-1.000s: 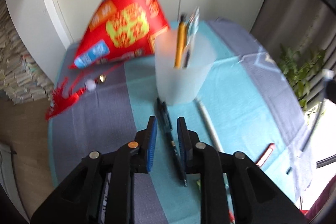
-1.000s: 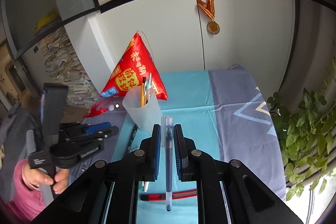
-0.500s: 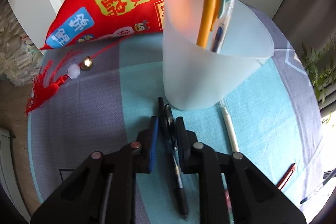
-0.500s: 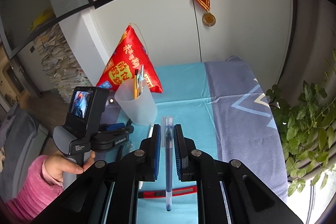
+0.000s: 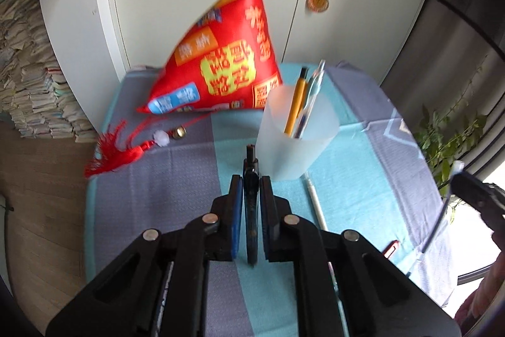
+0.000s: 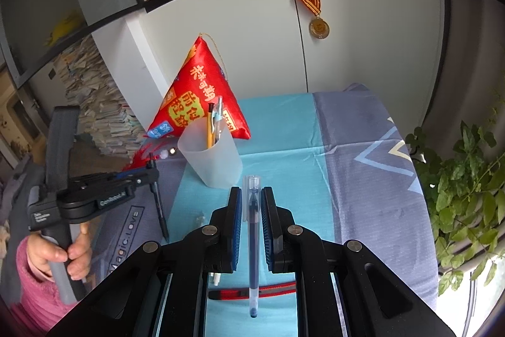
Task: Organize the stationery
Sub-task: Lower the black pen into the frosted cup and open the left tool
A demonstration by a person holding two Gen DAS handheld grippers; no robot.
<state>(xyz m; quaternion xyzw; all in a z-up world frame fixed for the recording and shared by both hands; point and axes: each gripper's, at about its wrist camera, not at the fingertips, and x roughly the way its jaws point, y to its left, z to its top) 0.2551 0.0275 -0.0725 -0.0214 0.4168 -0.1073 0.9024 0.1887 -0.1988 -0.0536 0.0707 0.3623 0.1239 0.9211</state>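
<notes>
clamping black pen [image 5: 251, 204] - left gripper [image 5: 251, 195] | right gripper [image 6: 251, 210] grips blue pen [image 6: 253, 242] - red knife [image 6: 252, 292] beneath

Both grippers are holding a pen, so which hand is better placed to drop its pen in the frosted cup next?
Left, probably. The left gripper grips the dark pen right beside the frosted cup, already lifted. The right gripper, clamped on the clear blue pen, sits farther back.

Table w/ blue-grey cloth [image 6: 363, 153]: frosted cup [image 6: 211, 160], red pouch [image 6: 202, 97], tassel [image 5: 116, 153], white pen [image 5: 315, 201], red cutter [image 6: 277, 289].
</notes>
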